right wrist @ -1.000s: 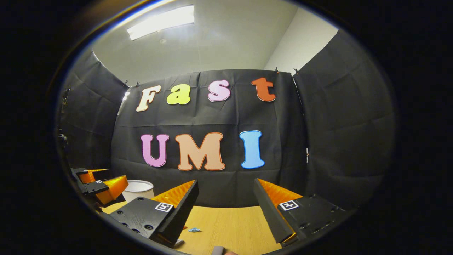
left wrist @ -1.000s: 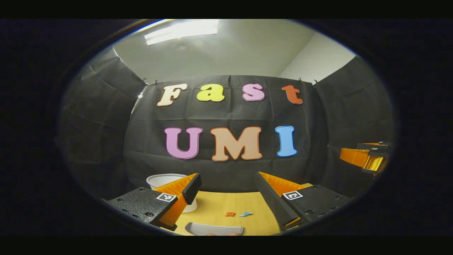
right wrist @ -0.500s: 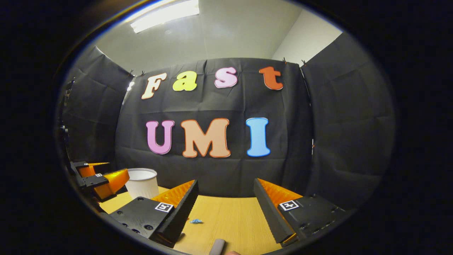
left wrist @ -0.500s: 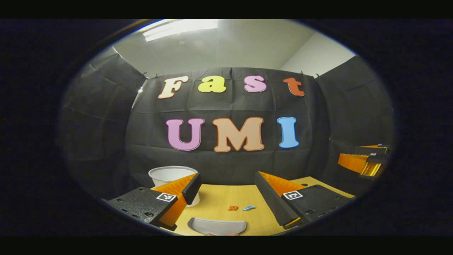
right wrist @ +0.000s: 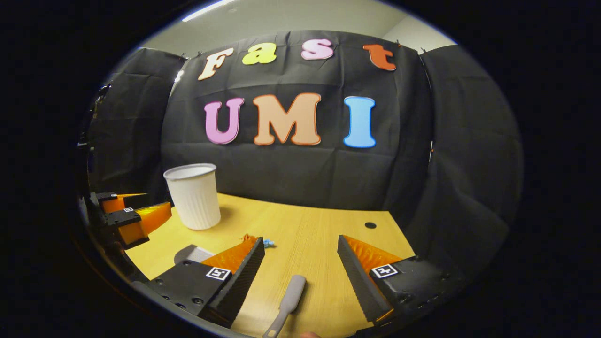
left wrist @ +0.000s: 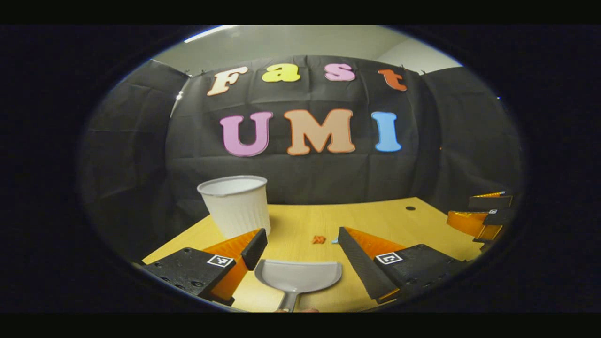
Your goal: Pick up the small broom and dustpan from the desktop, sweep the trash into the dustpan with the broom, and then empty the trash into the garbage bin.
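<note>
Left tongs (left wrist: 303, 244): spread wide, holding nothing; black fingers with orange backs at the bottom of the left gripper view, above the desk. Also seen at 9 o'clock in the right gripper view (right wrist: 141, 220), apart from the bin.

Right tongs (right wrist: 300, 260): spread wide, holding nothing; fingers at the bottom of the right gripper view, above the desk. Also seen at 3 o'clock in the left gripper view (left wrist: 483, 218).

Dustpan (left wrist: 298, 276): grey, flat on the desk, between the left tongs' fingers at 6 o'clock in the left gripper view; handle toward the camera, mouth toward the trash; touched by neither finger. Part of the pan seen in the right gripper view (right wrist: 190, 254), behind the left-hand finger.

Broom (right wrist: 287, 303): only a grey handle seen, lying on the desk between the right tongs' fingers at 6 o'clock in the right gripper view; untouched. Bristle end hidden below the view's edge.

Trash: small orange scrap (left wrist: 319, 239) and small blue scrap (right wrist: 268, 243) side by side on the desk, just beyond the dustpan's mouth.

Garbage bin (left wrist: 235, 205): white ribbed cup-shaped bin, upright, at 10 o'clock from the dustpan, near the desk's far left edge.

Desk (left wrist: 375, 220): light wood, with a small dark round hole (right wrist: 370, 225) toward the far side.
</note>
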